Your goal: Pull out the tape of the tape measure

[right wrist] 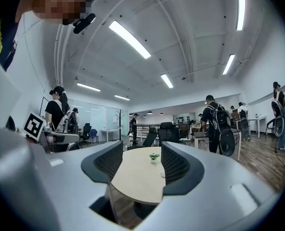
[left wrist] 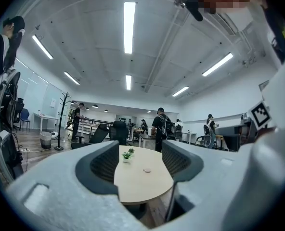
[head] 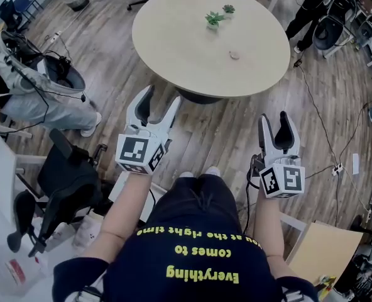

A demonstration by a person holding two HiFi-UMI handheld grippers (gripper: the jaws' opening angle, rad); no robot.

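A small round pale object (head: 234, 55), perhaps the tape measure, lies on the round wooden table (head: 173, 49) ahead of me; it is too small to tell for sure. It also shows in the left gripper view (left wrist: 147, 170). My left gripper (head: 163, 95) is held level in front of the table's near edge, open, with nothing between its jaws (left wrist: 140, 155). My right gripper (head: 274, 116) hangs further right and nearer to me, also open and empty (right wrist: 141, 155). Neither gripper touches the table.
Two small potted plants (head: 214, 19) stand at the table's far side. A black office chair (head: 66, 181) is at my left, a seated person (head: 41, 99) beyond it. Cables (head: 324, 131) run over the wooden floor at right. People stand at desks in the background (left wrist: 160, 126).
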